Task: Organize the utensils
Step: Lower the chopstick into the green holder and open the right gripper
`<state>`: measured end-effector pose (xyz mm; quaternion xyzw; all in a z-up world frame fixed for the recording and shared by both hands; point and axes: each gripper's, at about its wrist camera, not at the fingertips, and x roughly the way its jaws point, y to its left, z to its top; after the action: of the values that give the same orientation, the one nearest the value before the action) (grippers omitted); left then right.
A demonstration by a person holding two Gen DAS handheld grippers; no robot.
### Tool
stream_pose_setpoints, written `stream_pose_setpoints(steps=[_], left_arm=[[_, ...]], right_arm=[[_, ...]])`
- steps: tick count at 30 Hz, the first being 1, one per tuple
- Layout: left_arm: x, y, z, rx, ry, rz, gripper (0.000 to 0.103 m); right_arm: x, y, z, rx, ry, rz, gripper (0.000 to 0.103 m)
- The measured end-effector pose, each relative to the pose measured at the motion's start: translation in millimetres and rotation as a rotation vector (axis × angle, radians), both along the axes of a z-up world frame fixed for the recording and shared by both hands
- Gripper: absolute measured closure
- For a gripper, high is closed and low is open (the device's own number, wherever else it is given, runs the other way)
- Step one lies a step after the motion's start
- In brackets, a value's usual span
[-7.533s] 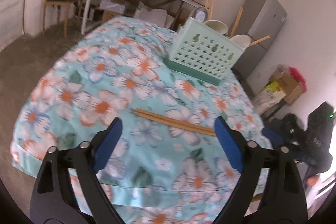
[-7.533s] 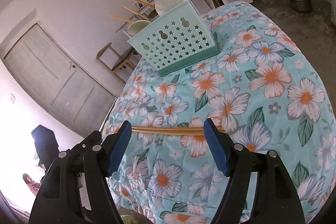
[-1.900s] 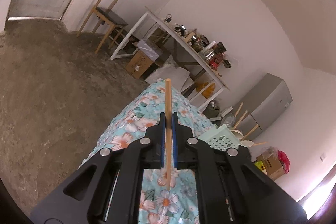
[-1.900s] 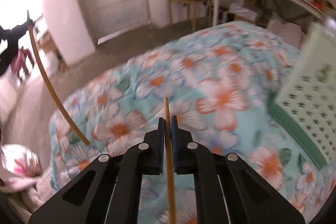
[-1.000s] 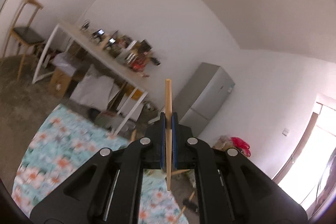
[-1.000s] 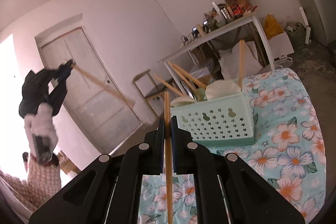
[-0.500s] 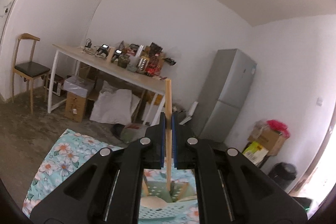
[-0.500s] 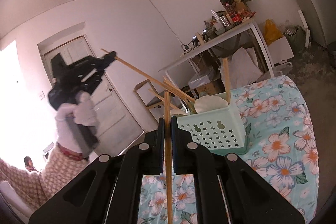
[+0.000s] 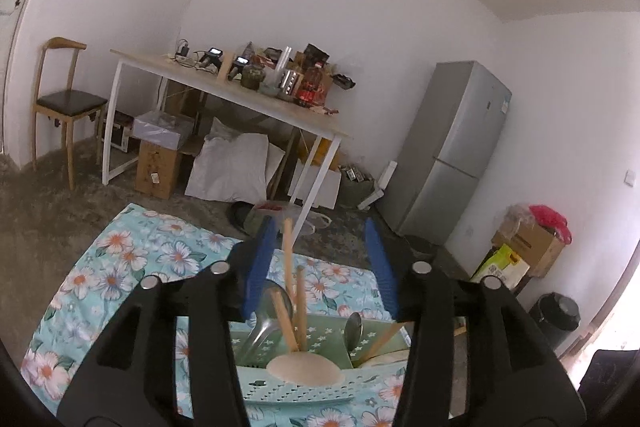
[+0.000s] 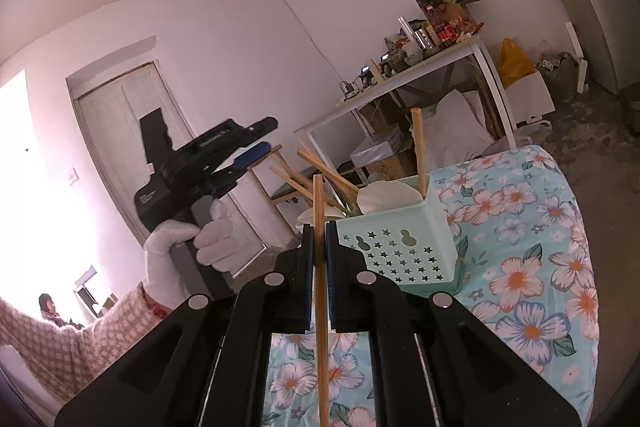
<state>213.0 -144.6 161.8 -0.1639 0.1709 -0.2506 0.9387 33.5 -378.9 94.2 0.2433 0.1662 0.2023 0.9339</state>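
Left gripper [image 9: 322,267]: the blue-padded jaws are opening above the green basket [image 9: 288,389]. A wooden chopstick [image 9: 289,283] stands between the pads, close to the left-hand one; contact cannot be confirmed, and its lower end is down inside the basket. From the right wrist view the same tool [image 10: 256,147] is seen well off to the left of the basket, held by a white-gloved hand [image 10: 192,243] with a checked sleeve [image 10: 60,339] behind it.

Right gripper [image 10: 319,259]: jaws clamped on a second chopstick [image 10: 320,267], held upright, its shaft running above and below the pads.

Materials and shapes: basket is pale green plastic, rectangular, walls perforated with star and gourd cut-outs. It holds several chopsticks leaning at different angles, two metal spoons [image 9: 353,327] and a pale rounded ladle [image 9: 306,369] or similar. Chopsticks are slim, straight, light wood.

Surface: basket rests on a turquoise floral cloth [image 10: 532,267], quilted, with orange-centred white flowers.

Room: white walls, rough grey floor, a cluttered white-legged table [image 9: 224,87], a wooden chair [image 9: 64,99], a grey refrigerator [image 9: 452,155], cardboard boxes, and a panelled door [image 10: 120,131].
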Motion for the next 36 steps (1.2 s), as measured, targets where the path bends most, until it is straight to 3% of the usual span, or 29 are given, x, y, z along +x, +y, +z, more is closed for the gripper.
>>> stream_pose_setpoints(steps=[2, 11, 18, 27, 31, 36], left_arm=[[-7, 9, 4, -0.007, -0.014, 0.01, 0.043], [-58, 65, -1, -0.041, -0.044, 0.052, 0.02], [-91, 107, -38, 0.013, -0.002, 0.117, 0.013], [-112, 147, -74, 0.037, 0.044, 0.253, 0.008], [-115, 162, -83, 0.033, 0.063, 0.313, 0.008], [-113, 173, -91, 0.059, 0.098, 0.347, 0.008]], right_arm=[[-1, 3, 5, -0.019, -0.008, -0.003, 0.097], [-1, 14, 59, -0.146, -0.113, -0.066, 0.097], [12, 28, 120, -0.21, -0.26, -0.091, 0.097], [71, 68, 190, -0.288, -0.406, -0.076, 0.097], [108, 80, 191, -0.378, -0.411, -0.135, 0.097], [149, 85, 163, -0.454, -0.33, -0.135, 0.097]])
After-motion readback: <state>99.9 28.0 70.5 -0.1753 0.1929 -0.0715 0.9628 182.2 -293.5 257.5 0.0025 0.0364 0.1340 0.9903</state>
